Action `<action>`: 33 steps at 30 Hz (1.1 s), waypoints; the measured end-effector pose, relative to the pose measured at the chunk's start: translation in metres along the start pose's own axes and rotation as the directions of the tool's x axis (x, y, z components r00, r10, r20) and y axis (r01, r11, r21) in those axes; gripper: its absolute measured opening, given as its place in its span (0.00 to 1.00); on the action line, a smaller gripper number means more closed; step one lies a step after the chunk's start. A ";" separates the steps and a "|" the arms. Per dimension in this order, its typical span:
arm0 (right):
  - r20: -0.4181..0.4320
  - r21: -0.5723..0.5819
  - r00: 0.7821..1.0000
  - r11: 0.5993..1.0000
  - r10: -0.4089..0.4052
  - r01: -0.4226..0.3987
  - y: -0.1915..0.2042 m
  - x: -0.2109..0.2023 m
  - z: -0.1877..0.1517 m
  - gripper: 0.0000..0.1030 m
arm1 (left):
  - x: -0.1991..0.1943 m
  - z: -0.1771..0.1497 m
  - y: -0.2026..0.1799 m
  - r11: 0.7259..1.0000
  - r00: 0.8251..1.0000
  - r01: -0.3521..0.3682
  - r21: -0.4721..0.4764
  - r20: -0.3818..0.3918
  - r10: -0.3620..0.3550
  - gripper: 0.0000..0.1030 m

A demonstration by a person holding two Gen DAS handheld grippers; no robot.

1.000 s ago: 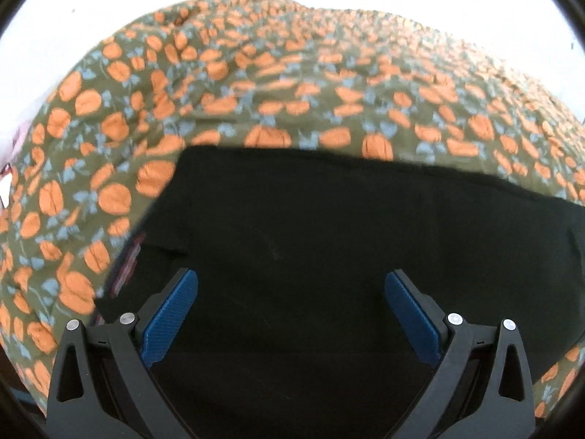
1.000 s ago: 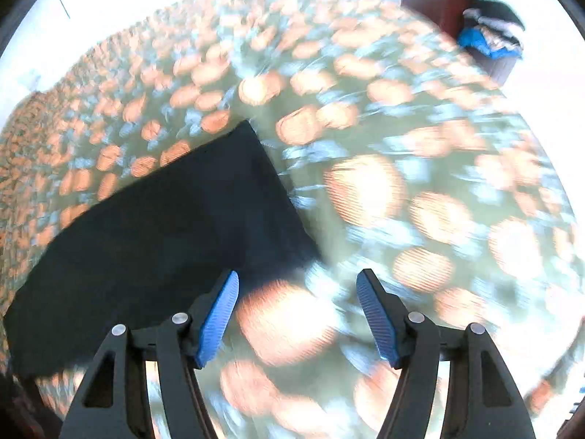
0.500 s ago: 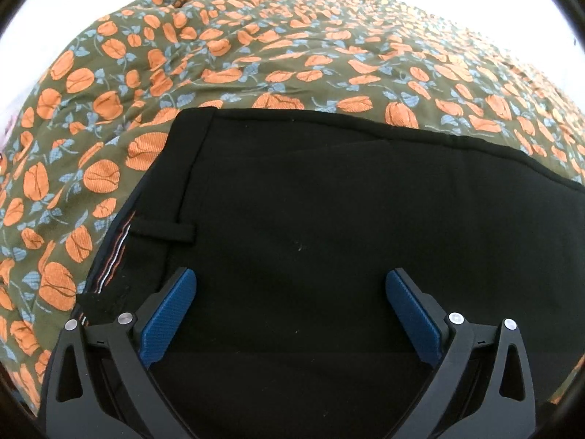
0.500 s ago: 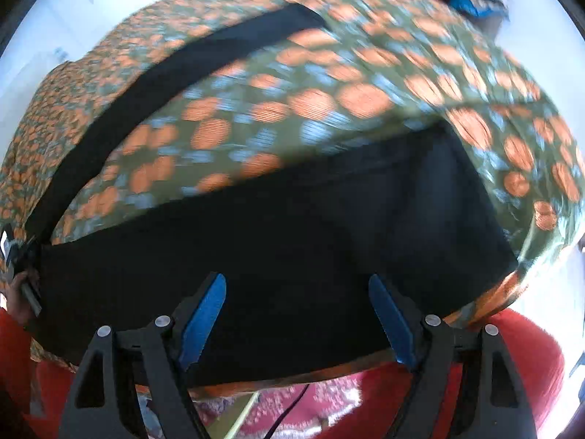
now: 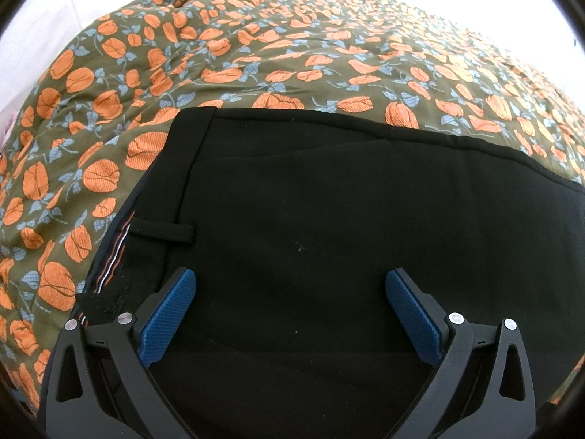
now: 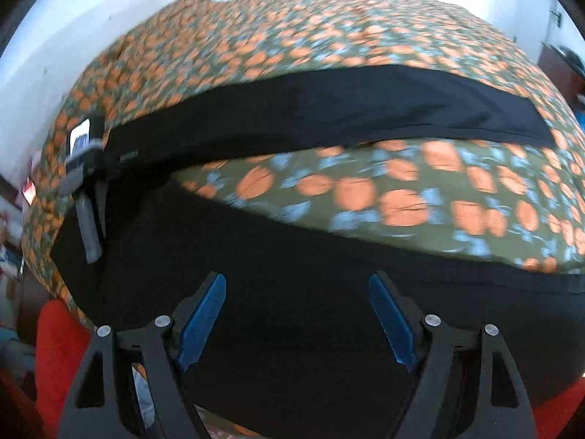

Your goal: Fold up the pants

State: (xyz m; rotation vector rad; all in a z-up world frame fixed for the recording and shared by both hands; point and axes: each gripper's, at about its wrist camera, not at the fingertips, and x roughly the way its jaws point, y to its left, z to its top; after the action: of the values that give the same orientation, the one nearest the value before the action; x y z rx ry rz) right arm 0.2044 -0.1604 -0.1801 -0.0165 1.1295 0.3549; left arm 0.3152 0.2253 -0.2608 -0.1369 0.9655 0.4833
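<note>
Pants [image 5: 329,237] lie lengthwise left-to-right on the bed [image 5: 256,55]; waistband probably nearest the left hand-held gripper [image 5: 289,292], both hand-held grippers released, right hand-held gripper [image 6: 298,311] over the near leg.

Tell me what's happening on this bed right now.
A person with a handheld gripper in each hand is folding black pants spread on a floral bedspread. The left gripper hangs open over the waistband end near a belt loop. The right gripper is open over one leg; the legs lie spread apart, unfolded.
</note>
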 end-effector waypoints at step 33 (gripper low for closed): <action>-0.054 -0.106 0.996 0.991 0.073 -0.079 0.072 0.022 0.002 0.78 | -0.001 0.001 0.000 1.000 1.000 -0.001 0.000 0.000 0.001 1.00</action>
State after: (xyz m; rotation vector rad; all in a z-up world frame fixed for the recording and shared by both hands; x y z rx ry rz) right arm 0.1938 -0.0862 -0.1875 -0.0785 1.1614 0.4860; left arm 0.3152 0.2254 -0.2599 -0.1366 0.9660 0.4847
